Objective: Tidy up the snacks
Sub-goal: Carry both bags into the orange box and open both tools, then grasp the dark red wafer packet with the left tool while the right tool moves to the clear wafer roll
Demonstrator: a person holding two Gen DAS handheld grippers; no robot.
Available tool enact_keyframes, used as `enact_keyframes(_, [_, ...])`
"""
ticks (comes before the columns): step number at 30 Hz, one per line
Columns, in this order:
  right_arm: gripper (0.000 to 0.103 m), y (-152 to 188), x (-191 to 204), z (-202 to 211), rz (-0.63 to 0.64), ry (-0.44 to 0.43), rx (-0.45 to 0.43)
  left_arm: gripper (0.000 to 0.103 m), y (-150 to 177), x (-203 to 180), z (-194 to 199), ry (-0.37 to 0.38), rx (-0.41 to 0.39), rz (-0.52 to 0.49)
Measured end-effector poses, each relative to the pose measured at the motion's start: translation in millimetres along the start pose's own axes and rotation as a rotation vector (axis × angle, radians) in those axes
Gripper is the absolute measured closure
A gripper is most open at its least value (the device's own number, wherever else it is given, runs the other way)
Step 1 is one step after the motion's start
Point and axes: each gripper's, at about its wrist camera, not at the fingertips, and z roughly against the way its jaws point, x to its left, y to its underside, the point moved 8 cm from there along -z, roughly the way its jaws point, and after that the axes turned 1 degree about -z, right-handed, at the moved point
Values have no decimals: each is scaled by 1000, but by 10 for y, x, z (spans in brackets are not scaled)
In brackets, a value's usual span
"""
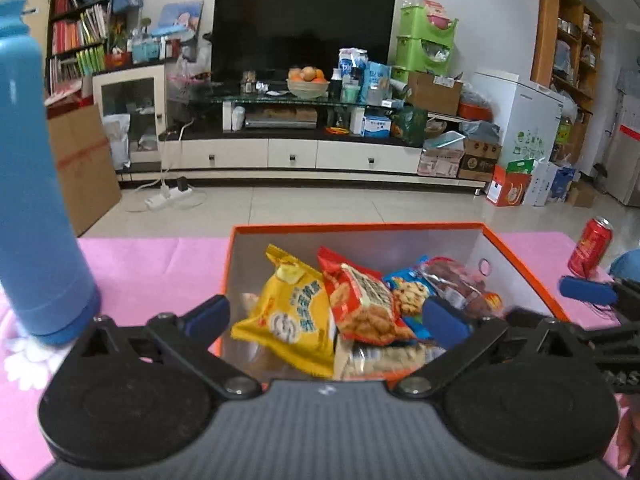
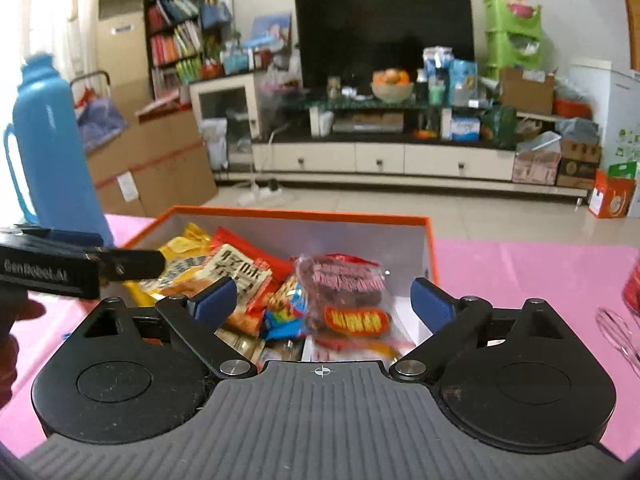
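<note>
Two grippers hover over a pink table, both spread wide and holding nothing. At the left edge stands a blue flask (image 1: 28, 184). The left gripper (image 1: 326, 314) faces an orange box (image 1: 520, 258) mid-table, already holding snacks: yellow bag (image 1: 288, 312), red bag (image 1: 364, 304), clear pack (image 2: 348, 292). The right gripper (image 2: 324, 300) faces the same box. Near the right edge stands a red can (image 1: 591, 247), apparently unsorted. Sorting looks nearly done.

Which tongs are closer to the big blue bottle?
Left. The left tongs are open over the orange box, with the blue bottle right beside them. The right tongs sit farther off.
</note>
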Motion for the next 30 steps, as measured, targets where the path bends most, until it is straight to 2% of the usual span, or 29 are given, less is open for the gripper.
enact_keyframes(4, [11,264,-60,444,-12,5,-2,2,132,-113,262,-3,3,-18])
enact_keyframes(7, [11,577,-131,676,-29,10,41,1,317,-208,440,11,20,-6])
enact_keyframes(9, [11,799,-209,801,-61,17,67,1,551,-284,556,20,53,10])
enact_keyframes(13, [11,1200,-448,955,-198,32,99,1,1165,-431,733,16,168,35])
enact_keyframes(16, [11,1241,-643,972,-298,22,104,1,1540,-481,867,9,234,82])
enact_keyframes(19, [11,1207,-737,1009,-312,23,73,1,1780,-486,915,6,289,123])
enact_keyframes(21, [11,1214,-760,1011,-324,20,76,1,1775,-440,892,-40,302,113])
enact_keyframes(25, [11,1178,-793,1032,-360,-15,69,1,1451,-345,829,-85,234,110])
enact_keyframes(28, [11,1142,-862,1087,-391,-21,58,1,1152,-230,641,-140,182,74])
enact_keyframes(30, [10,1135,-924,1095,-433,-32,56,1,1038,-158,431,-166,183,57])
